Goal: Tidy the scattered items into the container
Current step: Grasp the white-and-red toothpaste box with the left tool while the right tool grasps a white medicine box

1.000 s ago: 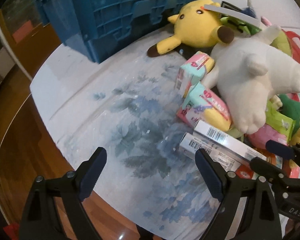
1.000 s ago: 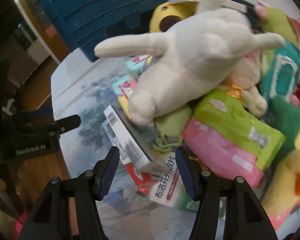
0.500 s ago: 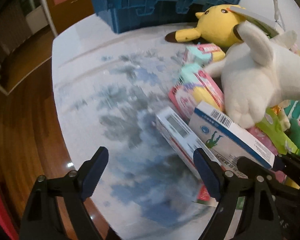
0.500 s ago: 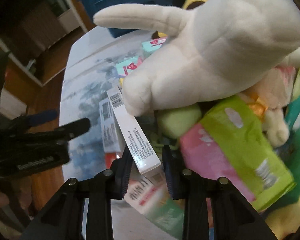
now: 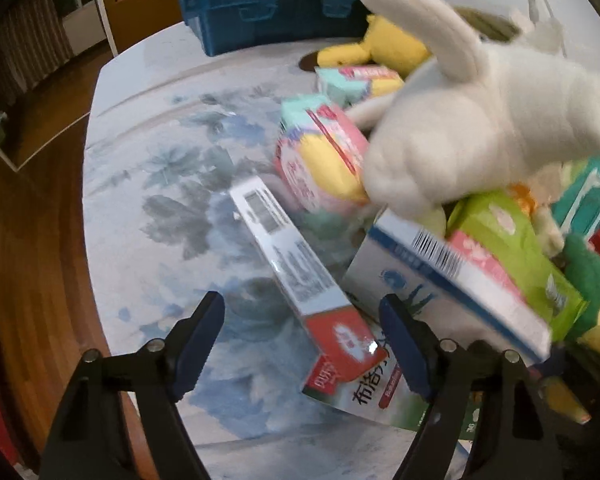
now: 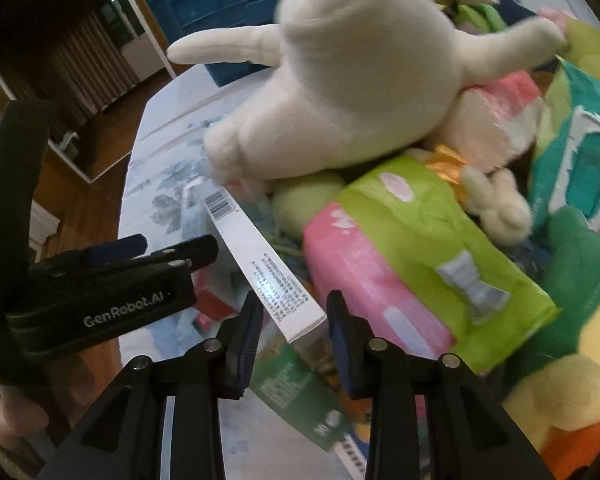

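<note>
Boxes are what both claws are working at on the near left edge of the heap. The right gripper [image 6: 292, 320] has its jaws either side of the near end of a white carton [image 6: 260, 260], a long slim one whose axis runs away from the claw, up and to the left toward the white plush [image 6: 340, 92] lying over its far end. The jaws have just been closing and then easing a little; whether the pads actually press the carton I cannot tell, since a thin gap seems to show on each side.

The left gripper [image 5: 300, 344] is spread wide, its jaws having just been narrowing, and between them lies the near end of a red-and-white box [image 5: 300, 280], also long, pointing away and to the left across the patterned table [image 5: 160, 240]. The pads stand clear of it.

The blue crate [image 5: 300, 4] sits at the far side of the table, beyond the plush and a yellow toy [image 5: 380, 52]. Each box lies end-on to its own claw, so I judge a squeeze across the short width is what comes next, then a carry far across to the crate.
</note>
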Demonstrator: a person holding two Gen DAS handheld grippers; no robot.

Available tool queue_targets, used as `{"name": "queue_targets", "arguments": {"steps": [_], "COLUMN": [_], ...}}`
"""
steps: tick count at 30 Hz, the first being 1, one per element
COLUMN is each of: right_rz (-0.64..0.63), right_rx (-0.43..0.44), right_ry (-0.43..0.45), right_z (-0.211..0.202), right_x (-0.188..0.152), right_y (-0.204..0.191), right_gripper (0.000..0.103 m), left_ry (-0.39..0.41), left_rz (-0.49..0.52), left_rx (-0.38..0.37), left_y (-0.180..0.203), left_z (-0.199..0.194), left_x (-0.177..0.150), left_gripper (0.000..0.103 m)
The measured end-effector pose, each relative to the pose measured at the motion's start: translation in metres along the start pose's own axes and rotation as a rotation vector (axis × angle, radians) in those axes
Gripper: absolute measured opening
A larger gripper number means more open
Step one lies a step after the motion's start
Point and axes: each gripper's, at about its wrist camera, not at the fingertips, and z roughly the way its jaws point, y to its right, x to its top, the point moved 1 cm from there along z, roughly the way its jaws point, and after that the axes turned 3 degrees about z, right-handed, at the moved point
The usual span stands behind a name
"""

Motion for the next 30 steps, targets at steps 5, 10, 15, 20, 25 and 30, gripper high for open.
{"name": "queue_targets", "arguments": {"steps": [5,10,15,20,25,30], "right_rz": [-0.028,-0.047,-0.092,-0.128,-0.166,-0.184], "right_rx": [0.022,0.053,0.045,0.042,0.004,0.035], "right_ry": [0.001,0.012,0.033,0.047,0.017,0.071], "right_z": [-0.002,0.003,0.007,0.013,0.017,-0.005], "right_x": [-0.002,0.002,0.005,0.007,0.001,0.000], "right_y": [0.001,-0.002,-0.008,-0.015,-0.029,-0.052], "right_gripper": [0.034,0.034,0.046,0.064,0.028,0.019], "left_ry": [-0.051,-0.056,-0.030,-0.023,0.004,0.082], "left_rz": [0.012,0.009,0.021,0.052,0.068,0.081], "left_rx": [0.030,0.052,0.068,0.053,0.022,0.004], "left_y": [-0.009,-0.019,-0.019,-0.022,-0.030,-0.042], "left_z": [0.018,0.020,0.018,0.019,0.003,-0.036], "left_x": [-0.021,-0.025,-0.018,-0.021,-0.027,-0.026], "left_gripper": [0.029,0.025,0.025,0.023,0.023,0.023]}}
